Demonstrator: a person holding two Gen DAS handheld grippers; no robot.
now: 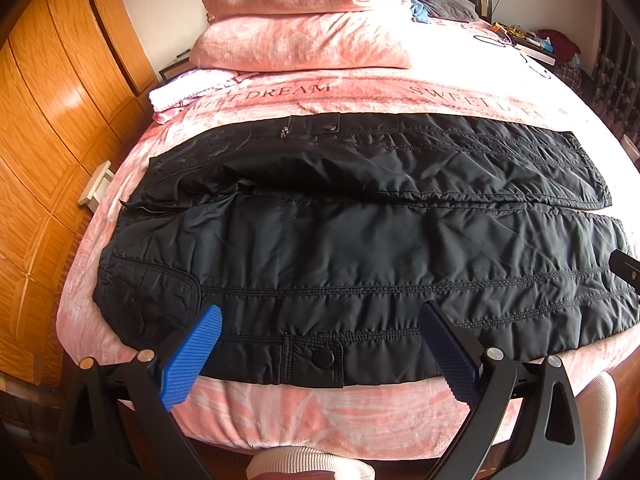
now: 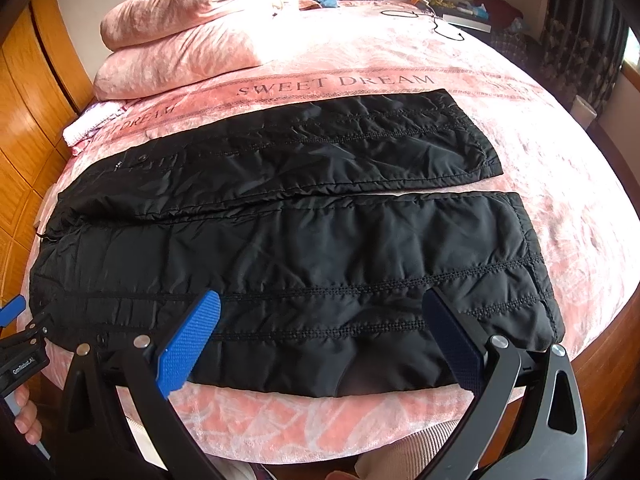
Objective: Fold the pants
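- Black pants (image 1: 360,248) lie flat along the bed's (image 1: 320,412) near edge — waist left, cuffs right.
- Left claw (image 1: 320,344) and right claw (image 2: 320,336) hover spread wide, empty.

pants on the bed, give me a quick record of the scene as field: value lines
item: black quilted pants, spread flat, unfolded
surface: pink bedspread printed SWEET DREAM
legs: side by side, a narrow gap between them toward the cuffs
waist end: toward the wooden wardrobe
left tongs: open, over the near edge by the snap button
right tongs: open, over the near leg toward the cuff
background: two stacked pink pillows
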